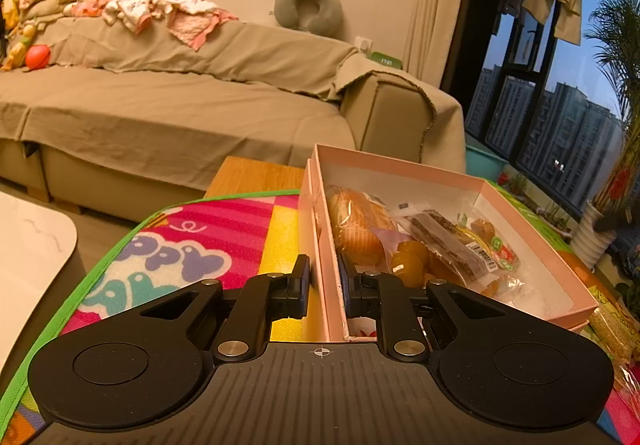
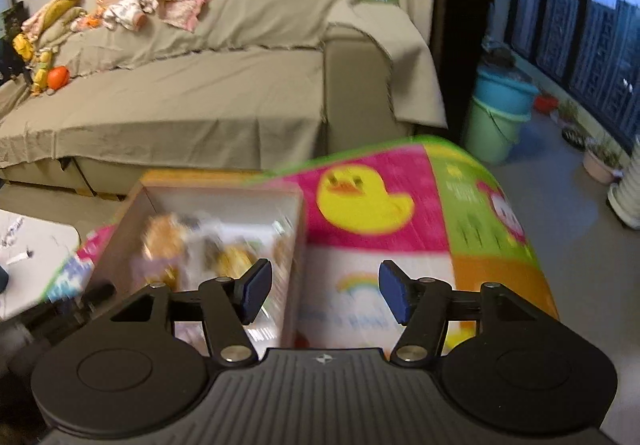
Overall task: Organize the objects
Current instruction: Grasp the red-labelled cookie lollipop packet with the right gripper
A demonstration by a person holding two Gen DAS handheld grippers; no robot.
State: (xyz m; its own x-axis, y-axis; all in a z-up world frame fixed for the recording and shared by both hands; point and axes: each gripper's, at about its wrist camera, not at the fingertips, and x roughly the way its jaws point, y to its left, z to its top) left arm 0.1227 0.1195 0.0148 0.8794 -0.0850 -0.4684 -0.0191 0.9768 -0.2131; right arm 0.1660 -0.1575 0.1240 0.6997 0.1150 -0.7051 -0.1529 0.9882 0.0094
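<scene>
An open pink box (image 1: 400, 175) lies on a colourful play mat (image 1: 192, 245). It holds snack packets: a wrapped bread roll (image 1: 356, 221), yellow sweets (image 1: 408, 265) and a brown bar in clear wrap (image 1: 452, 241). My left gripper (image 1: 324, 285) is shut on the box's left wall, one finger outside and one inside. In the blurred right wrist view my right gripper (image 2: 325, 291) stands open over the box's right wall (image 2: 298, 229). Its left fingertip (image 2: 256, 289) is over the box and its right one over the mat (image 2: 380, 205). The pads touch nothing.
A yellow snack packet (image 1: 612, 329) lies on the mat to the right of the box. A draped sofa (image 1: 180, 117) stands behind the mat, and a white table (image 1: 32, 245) is at the left. Buckets (image 2: 500, 105) and plant pots stand by the window.
</scene>
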